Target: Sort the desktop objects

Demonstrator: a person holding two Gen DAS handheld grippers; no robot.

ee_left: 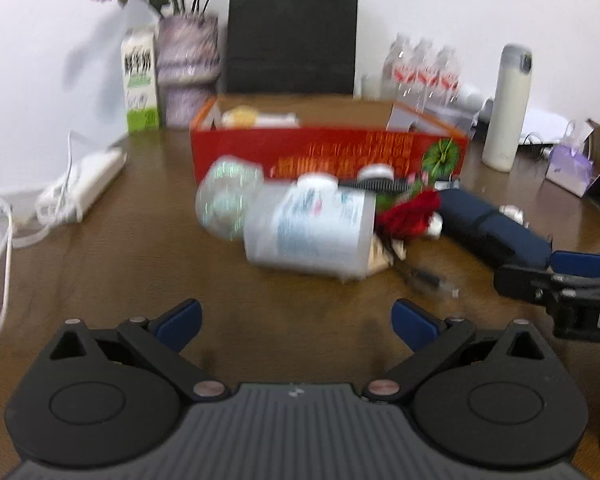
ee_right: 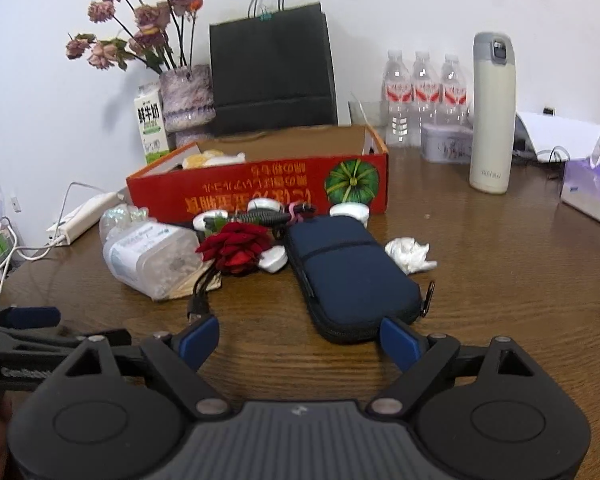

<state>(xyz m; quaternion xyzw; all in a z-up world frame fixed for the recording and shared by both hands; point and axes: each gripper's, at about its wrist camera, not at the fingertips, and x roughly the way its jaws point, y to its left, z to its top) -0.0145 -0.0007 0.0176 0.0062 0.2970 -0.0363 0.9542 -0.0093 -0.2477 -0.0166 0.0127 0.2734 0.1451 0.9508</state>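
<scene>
A pile of objects lies in front of a red cardboard box (ee_right: 260, 188) on the wooden desk: a clear plastic jar on its side (ee_right: 152, 256), a red fabric rose (ee_right: 236, 246), a navy zip pouch (ee_right: 348, 276), a crumpled white tissue (ee_right: 408, 252), black cables (ee_right: 200, 300) and small white caps. My right gripper (ee_right: 300, 340) is open and empty, just short of the pouch's near end. My left gripper (ee_left: 296, 322) is open and empty, above bare desk short of the jar (ee_left: 308, 228). The right gripper's fingers (ee_left: 540, 272) show at the left view's right edge.
Behind the box stand a black paper bag (ee_right: 272, 68), a vase of dried flowers (ee_right: 186, 96), a milk carton (ee_right: 152, 128), three water bottles (ee_right: 424, 92), a cream thermos (ee_right: 494, 116) and a tin. A tissue pack (ee_right: 592, 184) lies right; a power strip with cords (ee_right: 84, 216) left.
</scene>
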